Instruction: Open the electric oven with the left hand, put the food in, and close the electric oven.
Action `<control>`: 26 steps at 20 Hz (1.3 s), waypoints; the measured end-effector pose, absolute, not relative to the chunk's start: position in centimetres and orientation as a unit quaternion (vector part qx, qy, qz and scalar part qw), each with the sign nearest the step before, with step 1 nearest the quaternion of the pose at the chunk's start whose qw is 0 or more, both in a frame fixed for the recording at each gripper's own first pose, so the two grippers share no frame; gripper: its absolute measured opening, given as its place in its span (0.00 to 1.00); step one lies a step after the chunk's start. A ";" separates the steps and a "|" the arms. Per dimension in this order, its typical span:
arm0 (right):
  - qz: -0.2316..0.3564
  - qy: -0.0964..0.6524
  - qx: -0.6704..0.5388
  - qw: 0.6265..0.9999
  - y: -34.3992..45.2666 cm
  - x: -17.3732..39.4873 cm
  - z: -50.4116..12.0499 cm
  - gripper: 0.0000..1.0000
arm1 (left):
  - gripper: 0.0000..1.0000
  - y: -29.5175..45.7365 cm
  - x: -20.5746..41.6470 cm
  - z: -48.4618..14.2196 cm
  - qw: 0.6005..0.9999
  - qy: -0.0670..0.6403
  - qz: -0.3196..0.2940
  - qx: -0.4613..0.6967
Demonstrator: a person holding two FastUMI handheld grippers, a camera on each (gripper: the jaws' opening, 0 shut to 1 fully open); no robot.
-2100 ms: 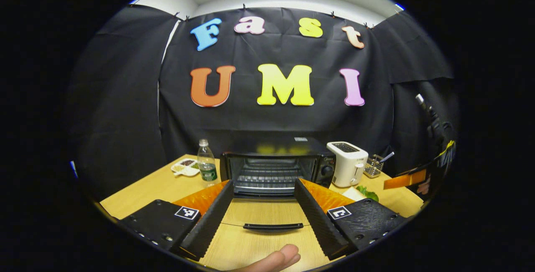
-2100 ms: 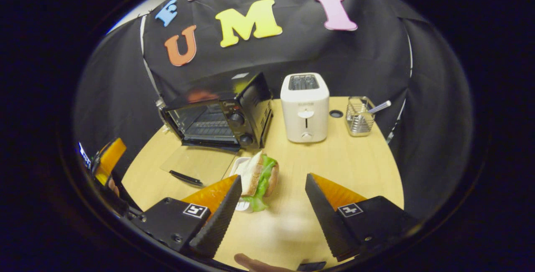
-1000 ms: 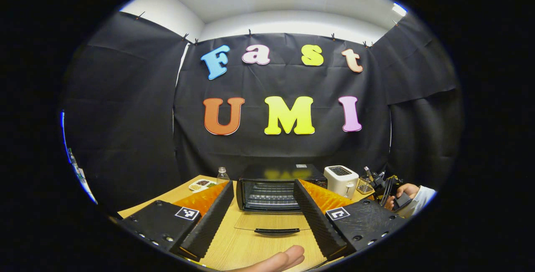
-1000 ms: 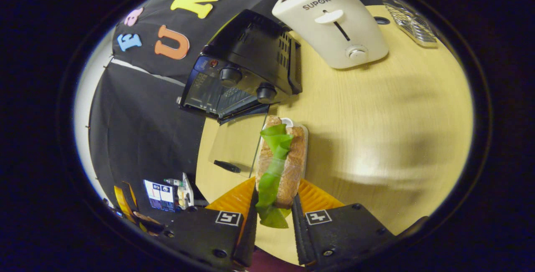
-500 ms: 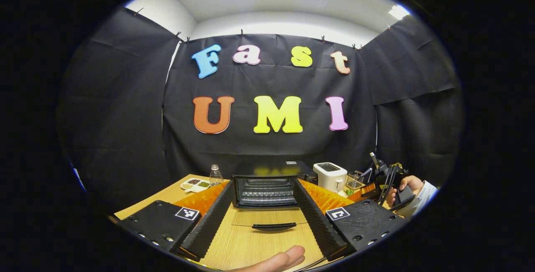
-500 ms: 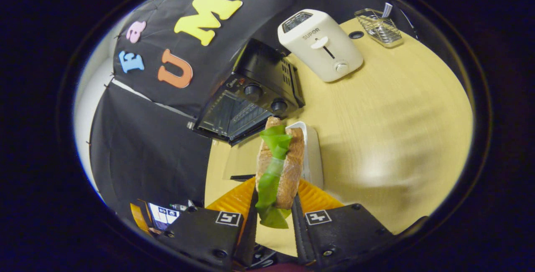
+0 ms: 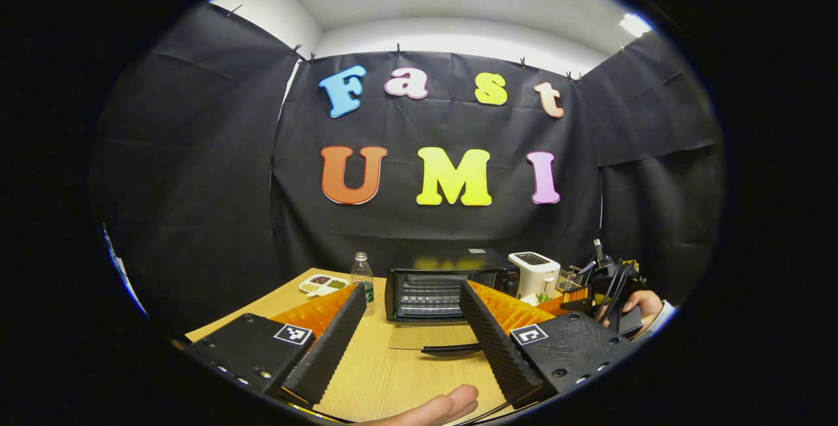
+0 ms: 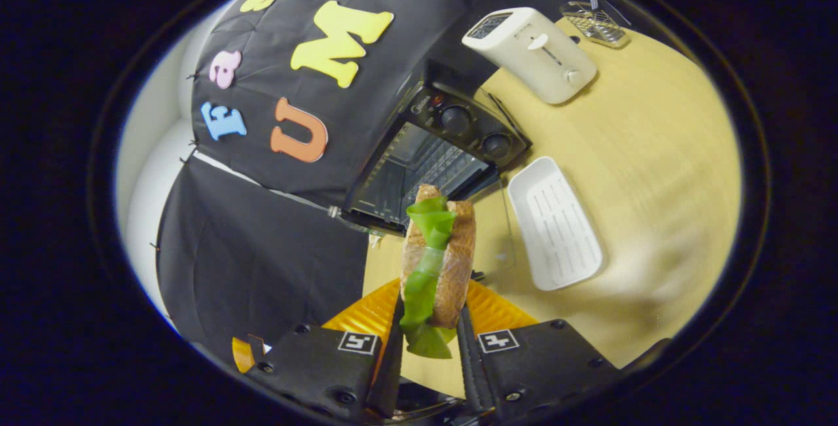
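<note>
The black electric oven (image 7: 445, 285) stands at the back of the wooden table, its glass door (image 7: 432, 336) folded down flat in front of it. My left gripper (image 7: 409, 321) is open, well back from the oven and holding nothing. In the right gripper view the open oven (image 8: 432, 164) lies ahead and to the left. My right gripper (image 8: 429, 311) is shut on a sandwich (image 8: 437, 262) of brown bread and green lettuce, held in the air above the table in front of the oven door. The right gripper (image 7: 589, 301) and the hand holding it appear at the right of the left gripper view.
A white toaster (image 8: 533, 53) stands right of the oven, with a wire basket (image 8: 592, 20) beyond it. An empty white tray (image 8: 555, 223) lies on the table (image 8: 655, 151) near the oven. A water bottle (image 7: 361, 279) and a snack dish (image 7: 322, 284) sit left of the oven.
The right gripper closed on the sandwich, lifted it off the white tray and swung it toward the oven opening. The left gripper drew back from the open oven door.
</note>
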State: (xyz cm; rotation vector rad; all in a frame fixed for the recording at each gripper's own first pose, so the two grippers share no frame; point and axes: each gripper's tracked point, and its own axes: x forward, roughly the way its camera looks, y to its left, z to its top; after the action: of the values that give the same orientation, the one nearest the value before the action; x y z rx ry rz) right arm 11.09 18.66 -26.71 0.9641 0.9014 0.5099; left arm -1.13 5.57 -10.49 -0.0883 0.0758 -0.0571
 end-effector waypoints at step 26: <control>0.007 0.140 0.518 0.844 30.5 35.9 -32.2 0.42 | 0.94 10.9 -2.6 -10.3 0.999 0.028 0.013 -0.033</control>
State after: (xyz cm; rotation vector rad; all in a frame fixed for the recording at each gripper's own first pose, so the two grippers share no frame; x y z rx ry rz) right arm 35.92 30.47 -32.22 1.0946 0.2954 0.0149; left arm -2.58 10.92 -10.34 -0.0666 0.0567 0.0266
